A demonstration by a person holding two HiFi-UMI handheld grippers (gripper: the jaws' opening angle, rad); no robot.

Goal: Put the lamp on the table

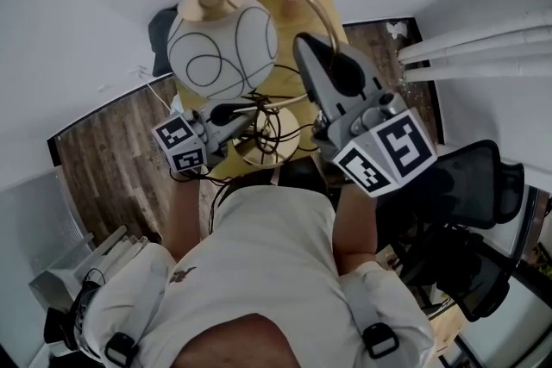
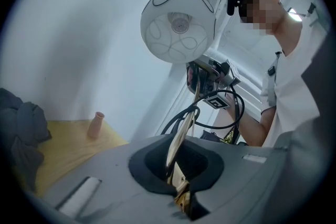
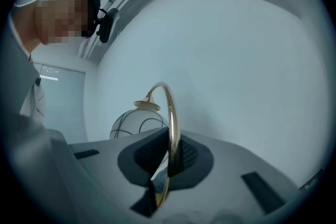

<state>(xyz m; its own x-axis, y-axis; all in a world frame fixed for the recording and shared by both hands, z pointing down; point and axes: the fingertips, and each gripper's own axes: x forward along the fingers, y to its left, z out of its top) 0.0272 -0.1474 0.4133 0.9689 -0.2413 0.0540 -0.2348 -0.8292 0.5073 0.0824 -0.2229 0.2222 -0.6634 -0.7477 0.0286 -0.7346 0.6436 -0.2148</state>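
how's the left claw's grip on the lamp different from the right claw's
The left claw is clamped on gold metal low down, by the round base. The right claw is clamped on the arched gold stem, higher up. In the head view the left claw sits just below the globe shade, while the right claw sits to the shade's right. Both are shut on the same lamp.

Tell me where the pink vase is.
Left gripper view, lower left: the vase stands on the table near the wall, right of the dark cloth. In the head view it is top centre, beyond the lamp.
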